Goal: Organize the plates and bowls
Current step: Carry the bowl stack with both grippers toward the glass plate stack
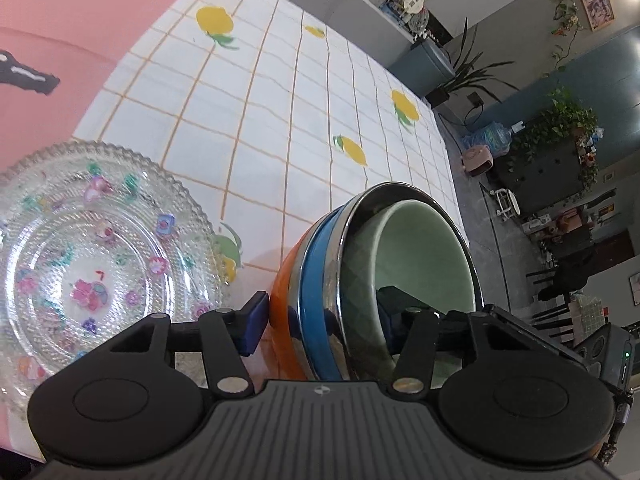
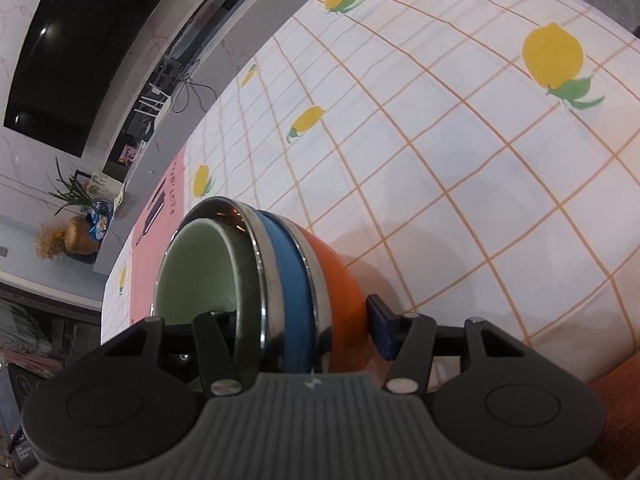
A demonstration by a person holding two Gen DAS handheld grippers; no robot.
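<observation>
**2 grippers hold the bowl stack**

Left wrist: the left gripper squeezes the wall of the bowl stack, 1 finger inside, 1 outside. The stack's mouth points right. A glass plate sits on the tablecloth just left.

Right wrist: the right gripper squeezes the same stack; here its mouth points left.

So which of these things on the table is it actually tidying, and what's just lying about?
Part of the job:
- nested bowl stack, gripped by left gripper and right gripper
- patterned glass plate

Just lying about:
- lemon-print tablecloth
- pink mat
- houseplants
</observation>
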